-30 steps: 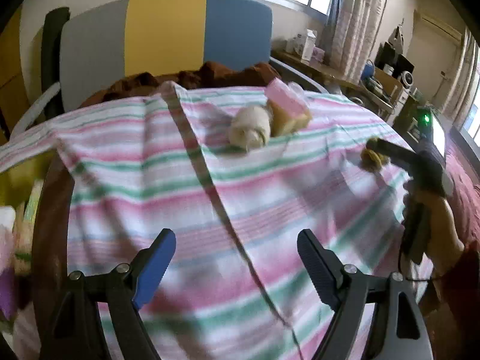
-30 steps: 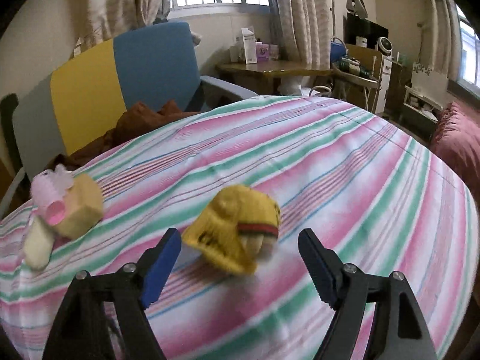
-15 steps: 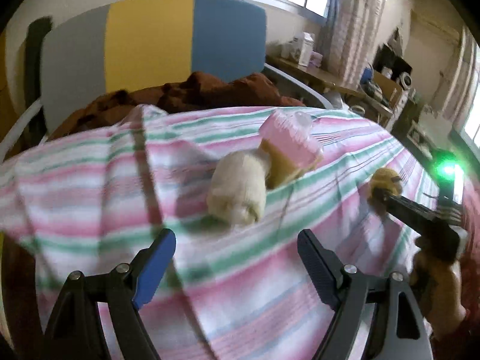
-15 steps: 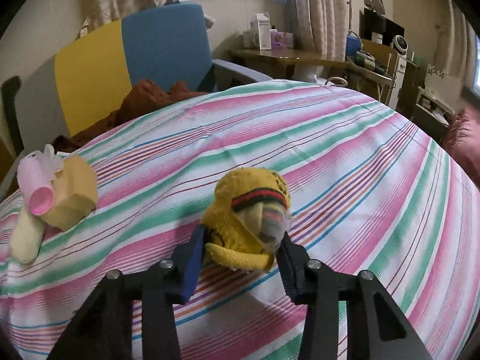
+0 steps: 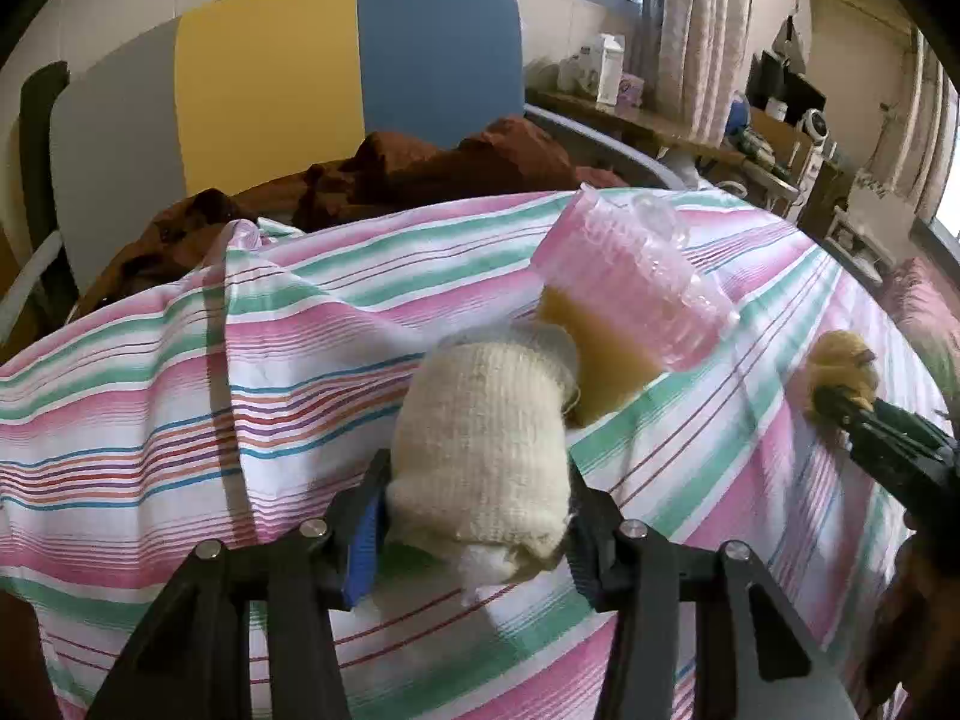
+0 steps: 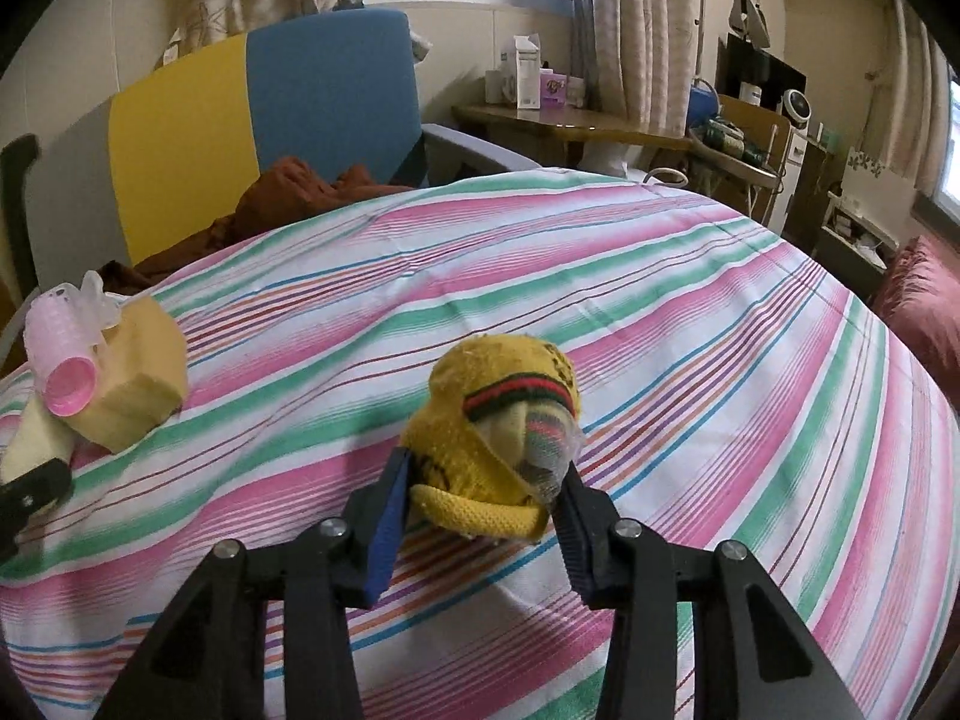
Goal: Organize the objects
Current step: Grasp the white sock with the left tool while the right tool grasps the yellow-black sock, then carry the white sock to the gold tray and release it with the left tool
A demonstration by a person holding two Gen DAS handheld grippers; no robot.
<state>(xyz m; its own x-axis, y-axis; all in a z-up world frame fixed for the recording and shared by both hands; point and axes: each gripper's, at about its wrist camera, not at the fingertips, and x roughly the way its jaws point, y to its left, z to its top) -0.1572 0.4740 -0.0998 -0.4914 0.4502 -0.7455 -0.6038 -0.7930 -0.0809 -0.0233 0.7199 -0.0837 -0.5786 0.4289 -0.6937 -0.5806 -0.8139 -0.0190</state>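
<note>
While both tools sit low over the striped cloth [image 6: 690,276], status reads as follows, nearest first.

Left hand-held gripper [image 5: 474,516]: jaws have just been closing and now clamp the cream sock roll [image 5: 480,438], which rests on the cloth.
Right hand-held gripper [image 6: 480,504]: clamped on the yellow sock roll [image 6: 498,420], also resting on the cloth, near the middle.
Sponge [image 5: 600,354]: touches the far end of the cream roll; a pink hair roller [image 5: 630,282] lies on top of it.
Background: brown fabric [image 5: 420,168] and a chair back [image 5: 270,72] beyond the cloth edge.
Risk 1: lifting the cream roll may drag the sponge, because the two touch; the roller would then likely tip off.
Risk 2: either soft roll may slip or unravel, because the pads bite only its near end.
Risk 3: loose cloth may bunch if a jaw tip catches it.
Change from earlier frame: left jaws stood wide and empty, farther from the cream roll; right jaws stood wide around the yellow roll.
</note>
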